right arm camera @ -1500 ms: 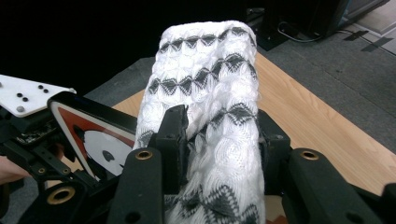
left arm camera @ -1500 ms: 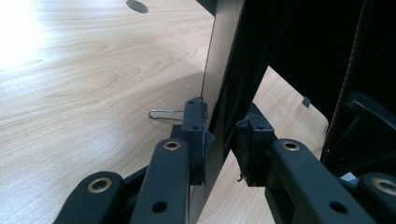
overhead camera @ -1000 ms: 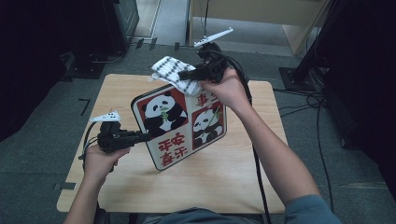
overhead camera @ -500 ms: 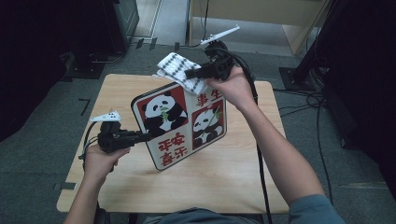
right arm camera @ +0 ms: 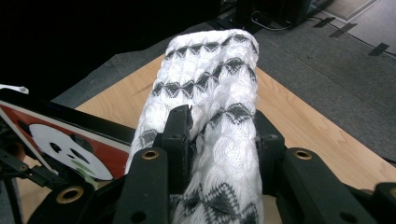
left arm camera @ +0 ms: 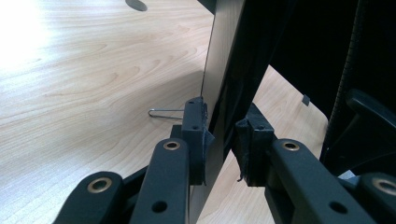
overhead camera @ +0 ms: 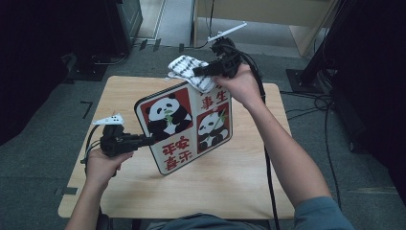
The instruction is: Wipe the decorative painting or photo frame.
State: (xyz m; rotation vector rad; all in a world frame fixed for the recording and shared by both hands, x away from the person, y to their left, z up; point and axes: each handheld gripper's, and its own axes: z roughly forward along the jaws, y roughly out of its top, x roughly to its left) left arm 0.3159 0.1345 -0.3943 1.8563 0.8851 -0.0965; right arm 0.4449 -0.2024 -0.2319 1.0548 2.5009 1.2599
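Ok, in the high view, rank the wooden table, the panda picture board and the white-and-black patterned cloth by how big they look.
1. Light wooden table, largest by far.
2. Red-and-white panda picture board, held tilted off the table by the left claw.
3. White-and-black patterned cloth, smallest, bunched in the right claw, so partly hidden.

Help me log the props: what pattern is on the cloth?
White knit cloth with dark grey zigzag bands, clearest in the right gripper view.
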